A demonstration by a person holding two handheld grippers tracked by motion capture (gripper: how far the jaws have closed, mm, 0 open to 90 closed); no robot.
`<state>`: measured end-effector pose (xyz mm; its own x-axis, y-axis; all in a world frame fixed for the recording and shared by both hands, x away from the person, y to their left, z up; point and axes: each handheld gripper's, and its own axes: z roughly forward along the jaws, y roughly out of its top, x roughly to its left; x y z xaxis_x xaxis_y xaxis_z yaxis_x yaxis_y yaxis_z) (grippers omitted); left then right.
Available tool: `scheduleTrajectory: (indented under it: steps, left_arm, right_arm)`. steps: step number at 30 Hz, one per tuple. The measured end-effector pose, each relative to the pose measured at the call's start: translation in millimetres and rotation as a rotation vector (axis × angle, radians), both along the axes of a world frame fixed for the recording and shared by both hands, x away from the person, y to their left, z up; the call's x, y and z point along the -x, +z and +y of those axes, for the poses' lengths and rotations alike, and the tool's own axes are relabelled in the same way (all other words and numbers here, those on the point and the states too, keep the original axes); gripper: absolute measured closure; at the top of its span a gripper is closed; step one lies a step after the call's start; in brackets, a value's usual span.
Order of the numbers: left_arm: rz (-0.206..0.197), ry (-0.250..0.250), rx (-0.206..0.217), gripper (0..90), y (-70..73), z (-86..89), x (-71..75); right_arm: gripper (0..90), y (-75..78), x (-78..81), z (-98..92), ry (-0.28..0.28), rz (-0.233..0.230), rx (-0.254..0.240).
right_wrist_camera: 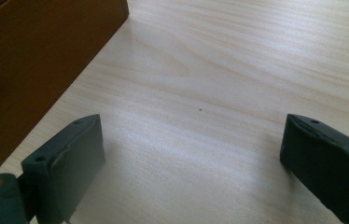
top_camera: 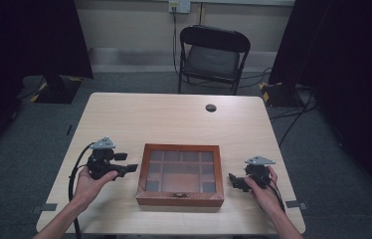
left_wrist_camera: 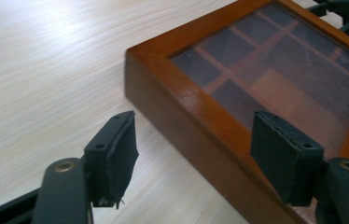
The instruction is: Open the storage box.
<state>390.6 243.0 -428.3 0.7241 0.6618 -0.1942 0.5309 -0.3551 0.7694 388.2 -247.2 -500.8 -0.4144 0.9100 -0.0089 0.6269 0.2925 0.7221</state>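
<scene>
A brown wooden box (top_camera: 181, 174) with a glass lid over several compartments lies shut at the front middle of the table (top_camera: 139, 117); a small metal clasp (top_camera: 178, 195) sits on its near side. My left gripper (top_camera: 130, 167) hovers just left of the box, open, jaws pointing at it. In the left gripper view the box (left_wrist_camera: 256, 79) lies ahead, its near left edge between my spread fingertips (left_wrist_camera: 116, 149). My right gripper (top_camera: 233, 180) is a little right of the box, open and holding nothing. In the right gripper view the box's side wall (right_wrist_camera: 32, 60) stands at the left.
A black folding chair (top_camera: 213, 55) stands behind the table. A round cable hole (top_camera: 211, 107) is near the table's far edge. Dark curtains hang at both sides. Cables trail over the grey floor at the right.
</scene>
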Motion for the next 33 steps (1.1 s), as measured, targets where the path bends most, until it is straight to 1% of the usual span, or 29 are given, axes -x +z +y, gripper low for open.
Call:
scheduleTrajectory:
  steps: [1,2,4,5,6,7,9,11,13,14,15,16,17,19,20,21,22,23,24,26,27,28,30,31,33]
  left_arm:
    - [-0.002,-0.01,0.003,31.0,0.9,-3.5,0.2]
    - [-0.002,-0.01,0.003,30.8,0.9,-3.5,0.2]
    - [-0.012,-0.04,-0.003,30.4,5.5,-14.1,1.4]
    - [-0.012,-0.04,-0.003,30.3,5.5,-14.1,1.4]
    - [-0.02,-0.05,0.007,30.3,7.6,-17.7,1.8]
    - [-0.026,-0.055,0.005,30.4,8.9,-20.7,2.0]
    - [-0.022,-0.079,-0.002,30.7,12.9,-30.3,1.7]
    - [-0.027,-0.086,0.005,31.3,14.3,-32.5,1.4]
    - [-0.044,-0.089,-0.001,30.8,19.1,-41.8,1.8]
    - [-0.044,-0.095,0.004,31.0,21.3,-49.7,2.0]
    - [-0.042,-0.106,-0.006,30.8,23.2,-55.6,1.4]
    - [-0.042,-0.106,-0.006,29.9,23.2,-55.6,1.4]
    - [-0.046,-0.121,0.006,29.5,26.5,-63.7,0.6]
    - [-0.052,-0.137,0.006,31.1,29.5,-70.5,-0.4]
    - [-0.052,-0.137,0.006,31.5,29.5,-70.5,-0.4]
    - [-0.049,-0.16,0.01,32.1,31.0,-80.2,-1.6]
    - [-0.044,-0.173,0.007,32.2,31.8,-84.6,-1.8]
    - [-0.044,-0.173,0.007,32.8,31.8,-84.6,-1.8]
    - [-0.038,-0.193,0.011,32.8,32.6,-88.3,-2.4]
    - [-0.045,-0.204,0.026,33.8,34.0,-96.3,-2.0]
    - [-0.041,-0.223,0.04,33.9,33.7,-104.3,-1.5]
    - [-0.041,-0.223,0.04,33.9,33.7,-104.3,-1.5]
    - [-0.028,-0.247,0.04,34.1,31.0,-112.3,-0.2]
    - [-0.024,-0.258,0.033,34.4,29.8,-115.4,1.2]
    - [-0.016,-0.278,0.039,36.1,27.3,-119.7,4.4]
  right_arm:
    - [5.6,0.0,0.0,0.0,0.0,0.0,0.0]
    - [5.6,0.0,0.0,0.0,0.0,0.0,0.0]
    - [5.5,0.0,-0.1,0.0,0.0,0.0,0.0]
    - [5.5,0.0,-0.1,0.0,0.0,0.0,0.0]
    - [5.5,0.0,-0.1,-0.1,0.001,0.0,0.001]
    - [5.5,0.0,-0.1,0.0,0.0,0.002,0.001]
    - [5.5,0.0,0.0,0.0,0.0,0.002,0.001]
    - [5.5,0.0,-0.1,0.0,0.001,0.001,0.001]
    - [5.5,0.0,-0.1,-0.1,0.001,0.001,0.001]
    - [5.5,0.1,-0.1,-0.1,0.001,0.001,0.001]
    - [5.5,0.0,-0.1,0.0,0.001,0.001,0.001]
    - [5.5,0.0,-0.1,0.0,0.001,0.001,0.001]
    - [5.5,0.0,-0.1,-0.1,0.001,0.001,0.001]
    - [5.5,0.0,-0.1,-0.1,0.001,0.001,0.001]
    - [5.5,0.0,-0.1,0.0,0.001,0.001,0.001]
    - [5.5,0.0,-0.1,0.0,0.001,0.001,0.001]
    - [5.5,0.0,-0.1,-0.1,0.001,0.001,0.001]
    - [5.5,0.0,-0.1,-0.1,0.001,0.001,0.001]
    - [5.5,0.0,-0.1,0.0,0.001,0.001,0.001]
    - [5.4,0.0,-0.2,-0.1,0.002,0.001,0.001]
    - [5.4,0.0,-0.2,0.0,0.002,0.001,0.001]
    - [5.4,0.0,-0.2,0.0,0.002,0.001,0.001]
    - [5.4,0.0,-0.2,0.0,0.002,0.001,0.001]
    - [5.4,0.0,-0.2,0.0,0.002,0.001,0.001]
    - [5.4,0.0,-0.2,-0.1,0.002,0.001,0.001]
